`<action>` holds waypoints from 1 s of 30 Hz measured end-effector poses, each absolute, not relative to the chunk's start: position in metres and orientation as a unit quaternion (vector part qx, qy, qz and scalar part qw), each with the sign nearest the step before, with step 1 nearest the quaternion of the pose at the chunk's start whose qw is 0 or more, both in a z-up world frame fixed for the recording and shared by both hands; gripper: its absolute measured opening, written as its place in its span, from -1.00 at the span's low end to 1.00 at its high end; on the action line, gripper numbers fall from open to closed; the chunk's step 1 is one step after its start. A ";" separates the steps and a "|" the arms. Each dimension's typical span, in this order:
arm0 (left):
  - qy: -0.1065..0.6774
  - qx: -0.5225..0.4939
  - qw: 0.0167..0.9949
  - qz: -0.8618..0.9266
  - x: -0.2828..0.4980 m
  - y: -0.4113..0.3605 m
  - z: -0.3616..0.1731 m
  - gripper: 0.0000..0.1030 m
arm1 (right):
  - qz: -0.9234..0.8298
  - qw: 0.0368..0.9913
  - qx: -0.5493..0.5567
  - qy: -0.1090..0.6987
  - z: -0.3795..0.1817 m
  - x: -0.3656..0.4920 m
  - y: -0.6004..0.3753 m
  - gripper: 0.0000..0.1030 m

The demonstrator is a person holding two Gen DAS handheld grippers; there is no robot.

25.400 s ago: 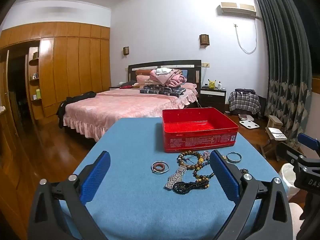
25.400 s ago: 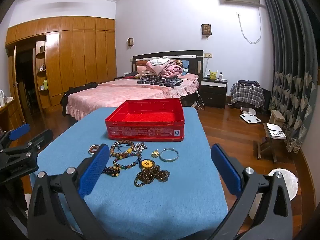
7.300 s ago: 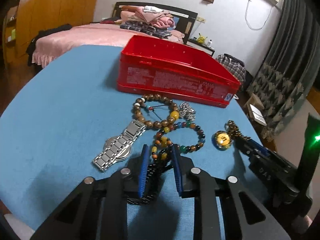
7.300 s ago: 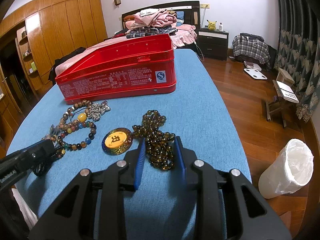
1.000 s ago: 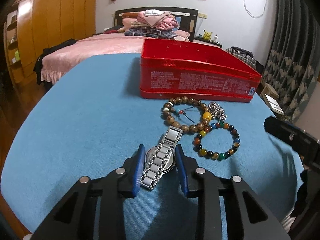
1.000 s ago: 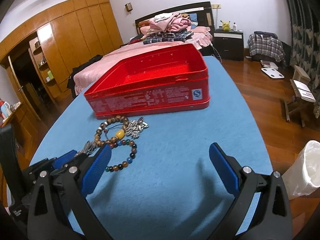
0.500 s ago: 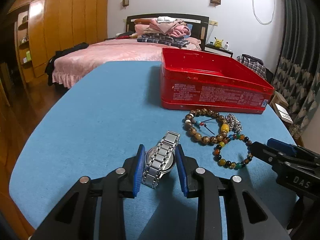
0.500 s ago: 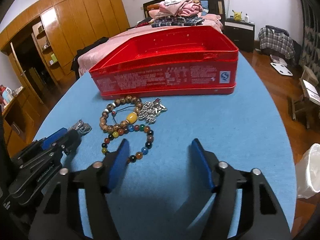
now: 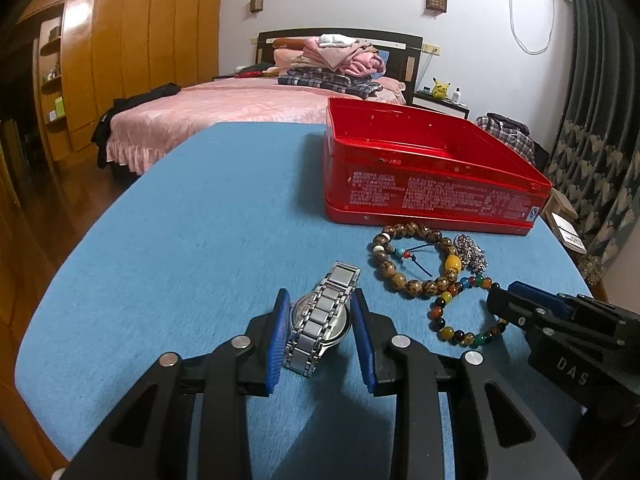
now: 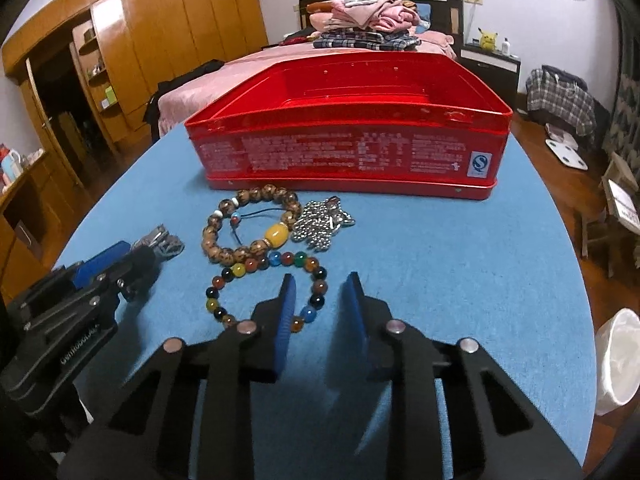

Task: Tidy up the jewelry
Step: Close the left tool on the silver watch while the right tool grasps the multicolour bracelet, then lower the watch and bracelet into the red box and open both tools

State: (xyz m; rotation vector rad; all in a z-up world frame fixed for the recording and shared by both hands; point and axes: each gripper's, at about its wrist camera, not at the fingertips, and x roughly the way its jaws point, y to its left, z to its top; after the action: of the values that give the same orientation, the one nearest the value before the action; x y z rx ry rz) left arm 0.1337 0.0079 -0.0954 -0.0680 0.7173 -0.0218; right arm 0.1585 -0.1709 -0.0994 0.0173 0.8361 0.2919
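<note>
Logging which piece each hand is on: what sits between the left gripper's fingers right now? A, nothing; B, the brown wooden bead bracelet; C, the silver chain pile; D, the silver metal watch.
D: the left gripper has its blue pads on either side of the silver metal watch, lying on the blue tablecloth.

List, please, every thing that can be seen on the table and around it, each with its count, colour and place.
Table: 1, blue cloth top, foreground.
Red box: 1, red, open, far side of table.
Watch: 1, silver metal, between the left gripper's pads.
Brown bead bracelet: 1, brown with one yellow bead, before the box.
Multicolour bead bracelet: 1, mixed colours, nearest the right gripper.
Silver chain: 1, silver, heaped right of the brown bracelet.
Bed: 1, pink cover, behind the table.
Folded clothes: 1 pile, pink and plaid, on the bed.
Wardrobe: 1, wooden, left wall.
Left gripper: 1, black with blue pads, closed on the watch.
Right gripper: 1, black with blue pads, around the multicolour bracelet's near edge.
</note>
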 end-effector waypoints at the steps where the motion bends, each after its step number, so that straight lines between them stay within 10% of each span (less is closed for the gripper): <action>1: 0.351 -0.033 0.936 -0.010 0.134 0.008 -0.095 -0.41 | 0.142 0.904 0.006 0.404 -0.100 0.158 -0.170 -0.65; 30: 0.294 -0.047 0.954 -0.042 0.150 -0.009 -0.039 -0.41 | 0.155 0.929 0.021 0.336 -0.012 0.169 -0.209 -0.87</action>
State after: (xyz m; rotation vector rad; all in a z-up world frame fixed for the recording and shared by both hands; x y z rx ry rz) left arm 0.1500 -0.0089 -0.0389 -0.0961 0.5971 -0.0851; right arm 0.1688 -0.2091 -0.0117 0.0425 0.6889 0.3174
